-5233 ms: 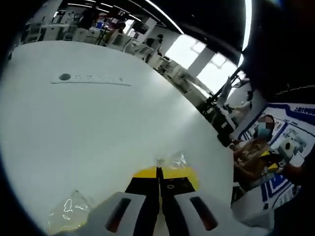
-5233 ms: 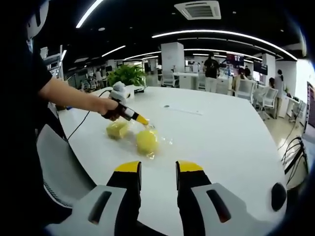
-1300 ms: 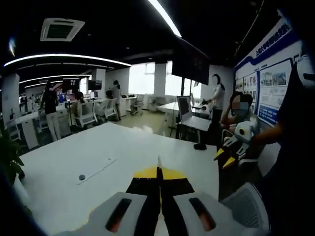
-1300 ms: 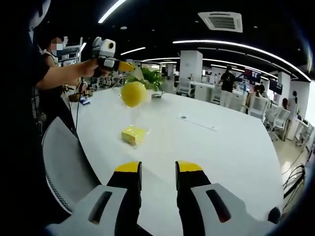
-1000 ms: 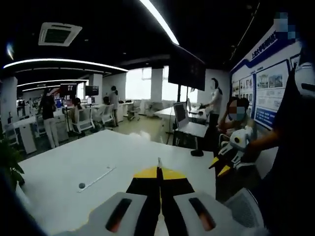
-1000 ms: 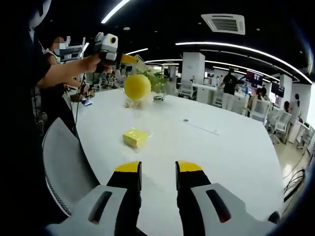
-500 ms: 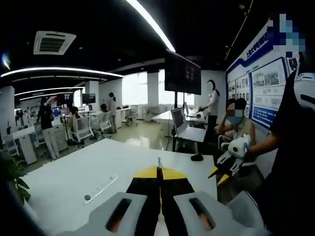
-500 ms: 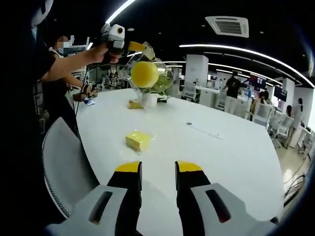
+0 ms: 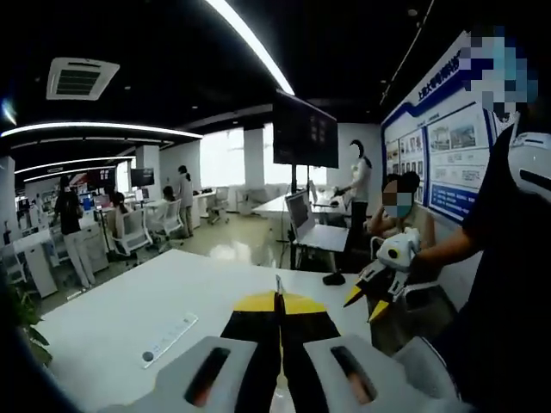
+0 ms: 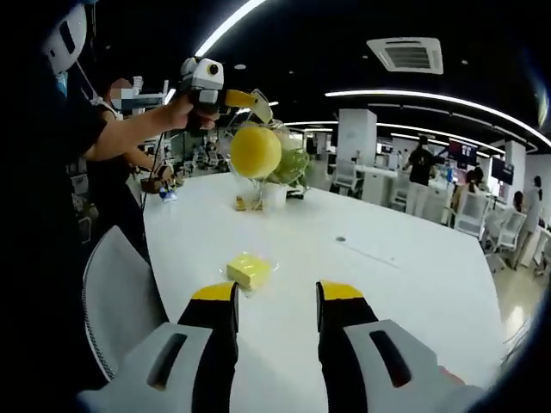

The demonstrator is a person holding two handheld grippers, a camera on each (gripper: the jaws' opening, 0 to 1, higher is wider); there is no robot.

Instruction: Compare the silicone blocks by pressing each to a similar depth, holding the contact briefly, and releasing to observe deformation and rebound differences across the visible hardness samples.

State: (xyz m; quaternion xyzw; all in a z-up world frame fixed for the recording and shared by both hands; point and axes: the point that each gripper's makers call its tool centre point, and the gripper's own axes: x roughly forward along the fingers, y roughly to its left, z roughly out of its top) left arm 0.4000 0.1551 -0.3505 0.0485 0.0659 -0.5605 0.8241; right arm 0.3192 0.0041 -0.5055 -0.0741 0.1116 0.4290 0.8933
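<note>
In the right gripper view the right gripper sits lowest and nearest, its yellow-tipped fingers spread with a clear gap and nothing between them, hanging above the white surface; just beyond the left fingertip a flat yellow block lies in clear wrap on that surface, slightly left of the gap and close ahead; farther off and high up, the left gripper is raised in the person's hand, its fingers pressed together on the edge of a clear bag from which a round yellow block hangs in the air, well above the surface; behind it stands a potted plant. In the left gripper view the closed fingers meet in one line with a sliver of clear film at the tip, and past them, to the right, the right gripper shows. Judged from this, the round block has to come back down before any press; the flat block lies much nearer the right gripper, which could reach it by dropping forward and a little left.
</note>
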